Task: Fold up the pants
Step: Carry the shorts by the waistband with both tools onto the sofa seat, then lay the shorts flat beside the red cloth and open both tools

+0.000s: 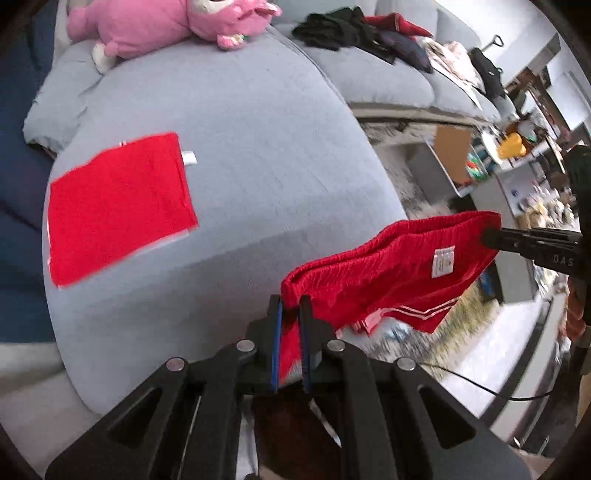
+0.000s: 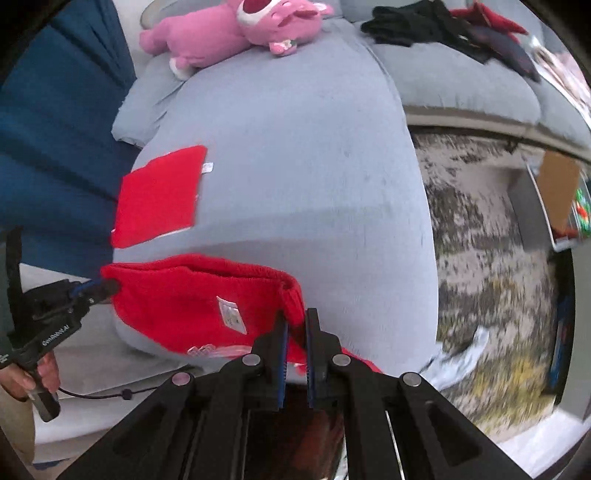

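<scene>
Both claws clamped on the red shorts [image 1: 388, 273]: left claw [image 1: 291, 314] and right claw [image 2: 295, 325] each pinch a waistband end. Waistband stretched claw to claw, legs hanging off the sofa cushion's [image 1: 240, 147] near edge. Folded red garment [image 1: 118, 206] lies by the cushion's left edge, nearer the left claw.

- The pants [image 1: 388, 273] hung by the waistband between the left tool [image 1: 290, 306] and the right tool [image 2: 296, 325], above the sofa cushion's [image 1: 258, 147] near edge.
- A folded garment [image 1: 118, 206] lay on the cushion, left.
- A plush toy [image 1: 166, 22] lay behind it.
- A clothes pile [image 1: 354, 29] lay on the next cushion, right.
</scene>
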